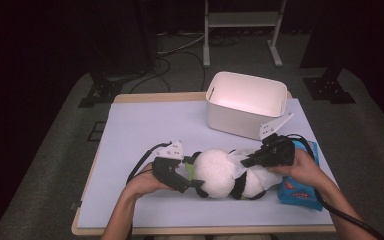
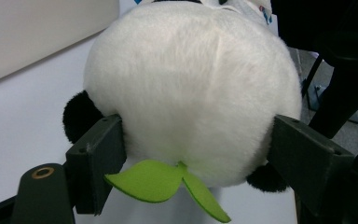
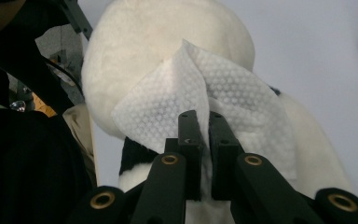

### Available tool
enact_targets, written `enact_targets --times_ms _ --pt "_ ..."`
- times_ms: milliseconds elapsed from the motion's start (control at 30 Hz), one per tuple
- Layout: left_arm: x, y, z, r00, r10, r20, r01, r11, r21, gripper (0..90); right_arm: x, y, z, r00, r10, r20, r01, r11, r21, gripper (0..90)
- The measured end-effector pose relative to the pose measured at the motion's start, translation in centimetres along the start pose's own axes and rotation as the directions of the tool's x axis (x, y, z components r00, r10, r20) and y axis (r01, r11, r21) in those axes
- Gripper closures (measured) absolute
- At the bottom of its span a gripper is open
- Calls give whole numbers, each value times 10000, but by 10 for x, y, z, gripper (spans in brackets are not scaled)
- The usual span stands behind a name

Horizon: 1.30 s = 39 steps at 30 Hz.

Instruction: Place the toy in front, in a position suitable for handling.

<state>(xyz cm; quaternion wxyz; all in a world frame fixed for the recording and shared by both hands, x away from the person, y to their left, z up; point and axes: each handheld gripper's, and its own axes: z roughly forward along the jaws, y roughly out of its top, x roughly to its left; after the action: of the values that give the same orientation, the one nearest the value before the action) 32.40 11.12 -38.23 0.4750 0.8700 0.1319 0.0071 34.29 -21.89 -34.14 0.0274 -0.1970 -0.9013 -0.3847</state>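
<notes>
Fluffy plush panda [image 2: 191, 93], dimpled embossed paper wipe [image 3: 205, 98], smooth matt plastic bin [image 1: 245, 102].

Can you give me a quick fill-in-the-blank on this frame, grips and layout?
1. The left gripper clamps the head of the plush panda, its jaws standing ____ apart.
2. The right gripper is shut on a white ____, held against the panda.
3. The white bin stands at the ____ edge of the table, beyond the panda.
4. The leaf on the panda's head is ____.

Missing words: wide; wipe; far; green
</notes>
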Motion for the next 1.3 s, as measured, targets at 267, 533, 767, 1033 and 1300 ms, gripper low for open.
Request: enact_targets --times_ms 267,533,767,1033,1300 --pt "4 -3 4 9964 -756 395 753 9971 96 137 7 -13 3 10000 -29 -76 29 10000 -71 853" --pt "8 -7 10 9882 -1411 600 1384 9893 472 101 12 -17 8 9998 -126 -167 125 9999 -107 855" --pt "10 -4 14 9815 -1811 623 1769 9819 673 97 18 -20 10 9995 -261 -192 262 9996 57 861" --pt "7 -5 18 9897 -1404 287 1381 9878 723 237 20 -20 13 9992 -322 -233 323 9995 21 861" --pt "5 -4 12 9972 -604 -446 625 9969 485 373 16 -9 15 9987 -411 -307 406 9990 -180 861"
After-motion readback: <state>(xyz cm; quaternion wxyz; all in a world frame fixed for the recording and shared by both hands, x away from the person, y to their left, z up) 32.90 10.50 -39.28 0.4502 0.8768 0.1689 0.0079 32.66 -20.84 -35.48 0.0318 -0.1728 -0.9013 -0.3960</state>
